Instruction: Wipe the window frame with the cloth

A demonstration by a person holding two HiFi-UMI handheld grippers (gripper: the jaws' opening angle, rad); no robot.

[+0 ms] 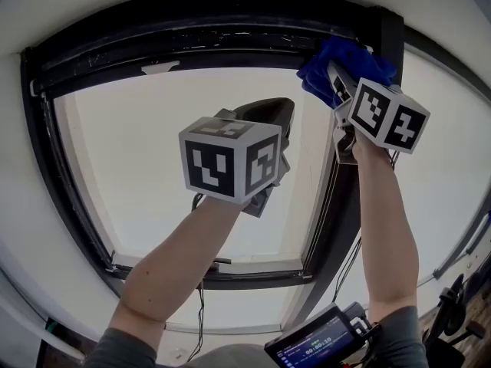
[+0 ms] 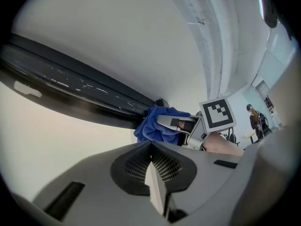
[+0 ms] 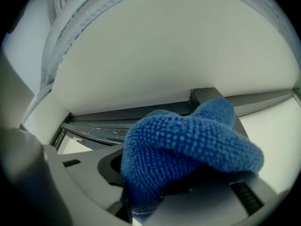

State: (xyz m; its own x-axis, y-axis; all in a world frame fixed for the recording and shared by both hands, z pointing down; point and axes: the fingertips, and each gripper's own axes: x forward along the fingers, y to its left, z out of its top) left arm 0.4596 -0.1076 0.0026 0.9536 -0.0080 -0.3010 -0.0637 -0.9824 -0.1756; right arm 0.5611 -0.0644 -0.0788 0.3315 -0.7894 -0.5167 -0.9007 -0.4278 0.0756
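A black window frame (image 1: 192,37) runs across the top of the head view, with a dusty top rail (image 2: 70,84). My right gripper (image 1: 334,79) is shut on a bunched blue cloth (image 1: 337,64), which presses against the frame's upper right corner by the vertical mullion (image 1: 387,33). The cloth (image 3: 188,145) fills the right gripper view, with the frame corner (image 3: 202,95) just beyond it. My left gripper (image 1: 280,125) hangs lower, in front of the pane, shut and holding nothing. In the left gripper view the cloth (image 2: 157,124) and the right gripper (image 2: 176,123) show at the rail's end.
The bright pane (image 1: 192,159) fills the middle. White wall and ceiling (image 2: 141,27) surround the frame. A second pane (image 1: 449,167) lies right of the mullion. A small device with a lit screen (image 1: 318,343) sits at the bottom. A person (image 2: 256,119) stands far off.
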